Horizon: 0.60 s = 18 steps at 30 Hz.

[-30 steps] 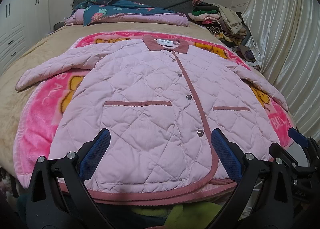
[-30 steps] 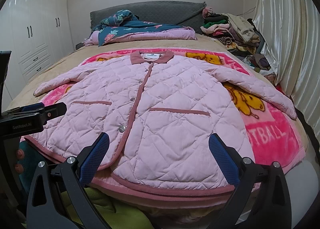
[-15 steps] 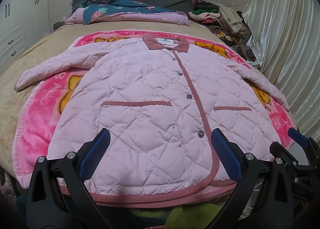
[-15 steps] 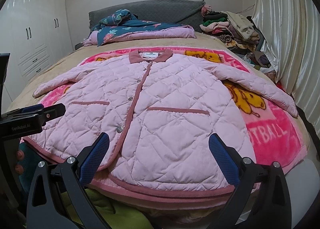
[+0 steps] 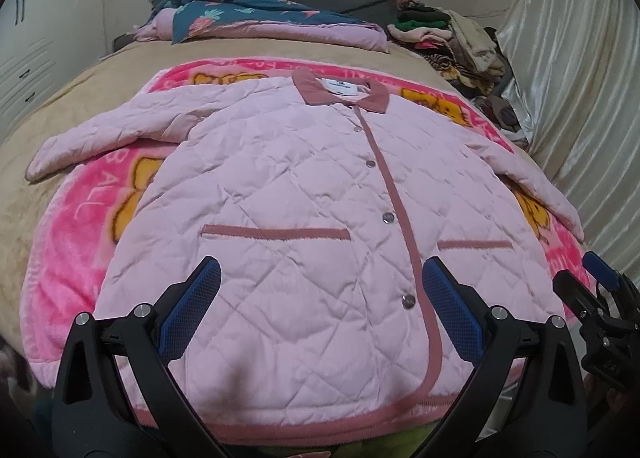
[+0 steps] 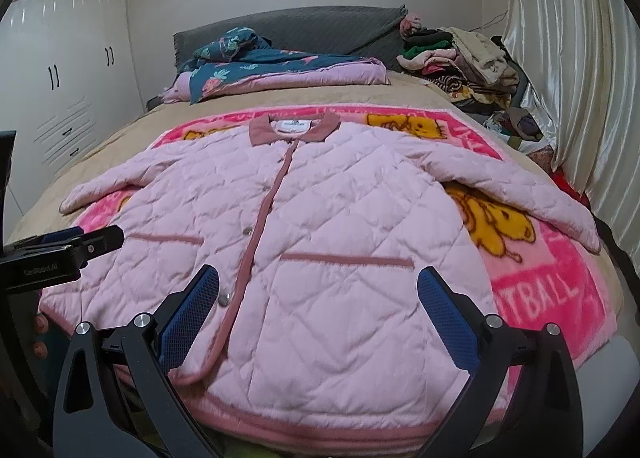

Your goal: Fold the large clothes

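The pink quilted jacket (image 5: 304, 226) lies flat and face up on the pink cartoon blanket (image 5: 76, 258), which covers the near part of the bed (image 6: 404, 92). It is buttoned, the collar points to the headboard, and both sleeves are spread out to the sides. The hem hangs just at the near edge of the bed.

Compared with one second ago, the change is small. Both cameras have come a little nearer to the hem, so the jacket fills more of each view, but the jacket itself has not moved and no fold is begun.

The left tool (image 5: 320, 310) is wide open and holds nothing; its blue pads stand above the lower front of the jacket, on both sides of the lowest button (image 5: 408, 301). The right tool (image 6: 318, 318) is also wide open and empty, above the hem on the jacket's other half, below the pocket trim (image 6: 348, 259). It is not clear from these views if any pad already touches the cloth.

In my judgement this is the approach before the first grasp. The folding is not started, and the next move probably needs each tool to close on an edge, hem or sleeve, taking the thick padded layers together so that they do not slip.
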{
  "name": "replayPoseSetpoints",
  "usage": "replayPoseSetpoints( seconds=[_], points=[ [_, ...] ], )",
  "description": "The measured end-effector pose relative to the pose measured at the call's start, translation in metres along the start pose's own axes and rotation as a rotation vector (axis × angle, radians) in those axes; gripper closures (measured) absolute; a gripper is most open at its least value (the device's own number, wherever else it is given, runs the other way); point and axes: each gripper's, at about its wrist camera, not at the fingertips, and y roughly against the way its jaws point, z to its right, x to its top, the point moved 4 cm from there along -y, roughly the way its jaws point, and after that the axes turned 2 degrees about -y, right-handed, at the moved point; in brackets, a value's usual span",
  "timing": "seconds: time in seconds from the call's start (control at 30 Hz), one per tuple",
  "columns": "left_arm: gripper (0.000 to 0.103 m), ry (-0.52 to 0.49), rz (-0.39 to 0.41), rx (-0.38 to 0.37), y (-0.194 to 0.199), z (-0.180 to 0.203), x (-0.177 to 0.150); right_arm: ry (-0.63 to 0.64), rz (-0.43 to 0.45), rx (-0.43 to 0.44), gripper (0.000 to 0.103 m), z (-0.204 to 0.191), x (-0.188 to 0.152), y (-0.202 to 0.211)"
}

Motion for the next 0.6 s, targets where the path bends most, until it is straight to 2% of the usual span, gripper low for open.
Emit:
replayPoseSetpoints(
  seconds=[0.6],
  points=[
    [0.009, 0.042, 0.002, -0.009, -0.022, -0.006, 0.039, -0.033, 0.038, 0.001, 0.004, 0.007, 0.048, -0.041]
  ],
)
